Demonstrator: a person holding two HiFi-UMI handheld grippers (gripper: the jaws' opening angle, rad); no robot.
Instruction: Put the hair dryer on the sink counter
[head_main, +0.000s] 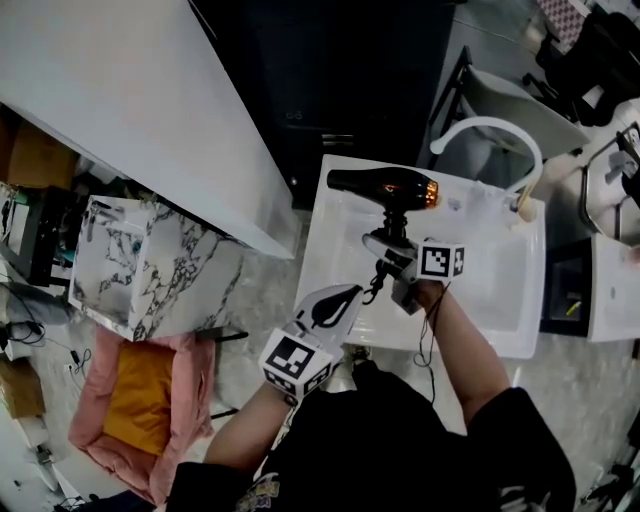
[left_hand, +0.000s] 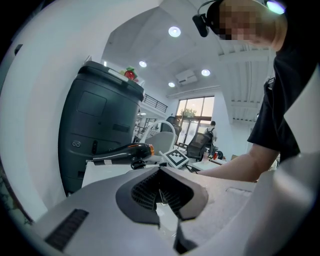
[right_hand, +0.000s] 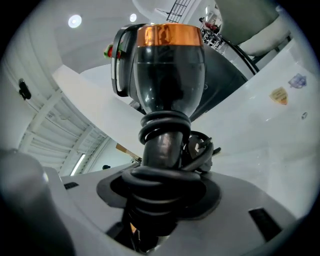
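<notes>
A black hair dryer (head_main: 385, 187) with an orange ring at its rear hangs over the white sink counter (head_main: 340, 250), barrel level and pointing left. My right gripper (head_main: 390, 245) is shut on its handle from below; the black cord is coiled round the handle (right_hand: 162, 145) between the jaws, and a loop dangles beside it. The dryer (right_hand: 170, 75) fills the right gripper view. My left gripper (head_main: 350, 293) sits at the counter's near left edge, jaw tips together with nothing seen between them. From the left gripper (left_hand: 160, 172) the dryer (left_hand: 122, 154) shows ahead above the counter (left_hand: 100, 172).
A white arched faucet (head_main: 490, 125) stands at the counter's far right, the basin (head_main: 500, 280) below it. A dark cabinet (head_main: 330, 70) is behind the counter. A marble-patterned box (head_main: 150, 265) and a pink cushion (head_main: 140, 400) lie on the floor at left.
</notes>
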